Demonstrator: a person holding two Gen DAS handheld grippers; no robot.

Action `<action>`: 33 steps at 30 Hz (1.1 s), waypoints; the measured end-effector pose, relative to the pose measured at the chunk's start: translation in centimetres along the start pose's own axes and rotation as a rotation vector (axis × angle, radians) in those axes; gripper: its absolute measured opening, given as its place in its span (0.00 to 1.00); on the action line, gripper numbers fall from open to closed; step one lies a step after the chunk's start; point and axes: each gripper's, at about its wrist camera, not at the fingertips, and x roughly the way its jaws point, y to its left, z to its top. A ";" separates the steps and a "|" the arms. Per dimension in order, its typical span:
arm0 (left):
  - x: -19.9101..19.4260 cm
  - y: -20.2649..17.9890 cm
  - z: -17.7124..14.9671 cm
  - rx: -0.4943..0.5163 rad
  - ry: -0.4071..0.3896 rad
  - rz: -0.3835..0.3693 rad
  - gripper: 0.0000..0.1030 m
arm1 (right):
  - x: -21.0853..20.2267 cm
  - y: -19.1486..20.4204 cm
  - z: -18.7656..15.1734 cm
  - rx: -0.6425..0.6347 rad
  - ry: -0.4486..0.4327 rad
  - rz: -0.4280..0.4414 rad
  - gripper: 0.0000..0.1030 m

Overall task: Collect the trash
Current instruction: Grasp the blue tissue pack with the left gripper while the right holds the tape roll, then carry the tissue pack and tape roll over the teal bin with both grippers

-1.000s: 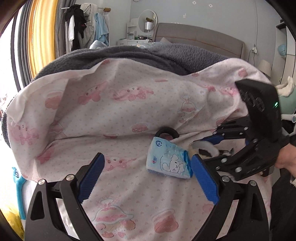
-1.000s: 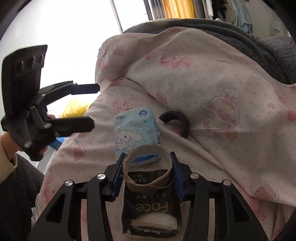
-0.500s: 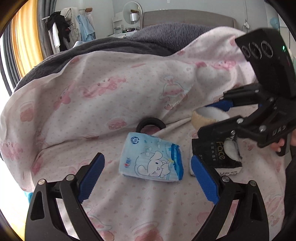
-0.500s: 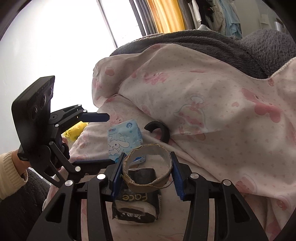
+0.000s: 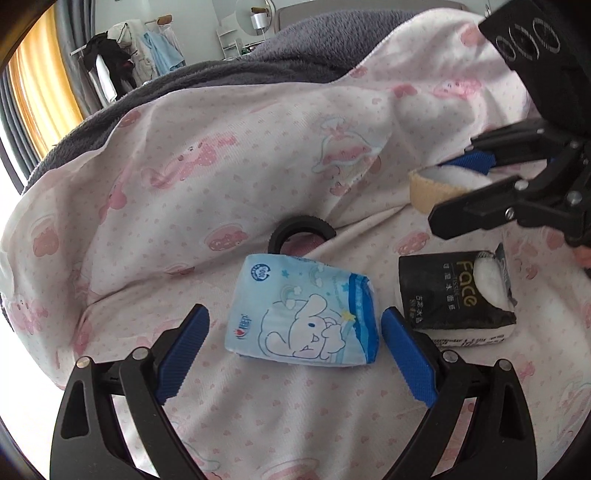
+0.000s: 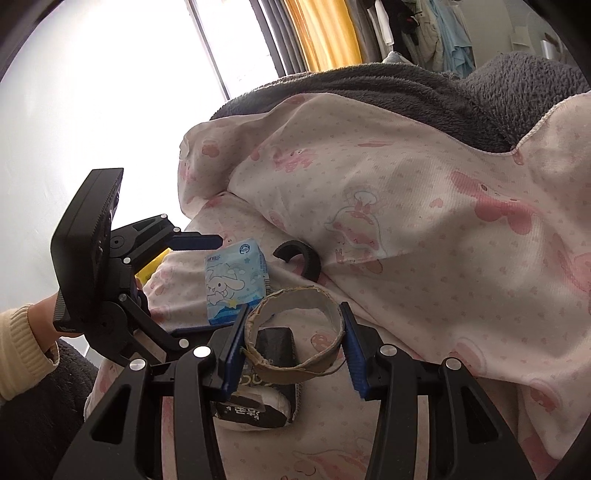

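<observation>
A blue cartoon tissue pack (image 5: 304,321) lies on the pink bed sheet (image 5: 207,177), just ahead of and between the tips of my open left gripper (image 5: 291,332). It also shows in the right wrist view (image 6: 234,284). A black "Face" tissue pack (image 5: 456,295) lies to its right. My right gripper (image 6: 291,332) is shut on a cardboard tape-roll core (image 6: 295,332) and holds it above the black pack (image 6: 255,398). The core also shows in the left wrist view (image 5: 436,188). A black open ring (image 5: 301,230) lies behind the blue pack.
A grey fleece blanket (image 5: 258,70) is bunched behind the folded pink sheet. Yellow curtains (image 6: 325,33) and a bright window are at the far side. Clothes hang on a rack (image 5: 122,66). The left gripper shows in the right wrist view (image 6: 192,284).
My left gripper has moved forward and right, so the blue pack now sits between its open tips. My right gripper has lifted the cardboard core higher off the black pack.
</observation>
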 end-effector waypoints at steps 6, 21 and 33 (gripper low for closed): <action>0.5 -0.1 -0.1 0.008 0.008 0.006 0.76 | -0.3 0.6 0.5 -0.013 0.003 -0.019 0.46; -4.3 0.4 -1.9 -0.143 -0.083 0.040 0.73 | -1.1 3.3 1.8 0.012 -0.007 -0.089 0.46; -9.7 1.8 -4.1 -0.315 -0.127 0.079 0.73 | -2.3 7.4 -0.2 0.070 -0.021 -0.146 0.46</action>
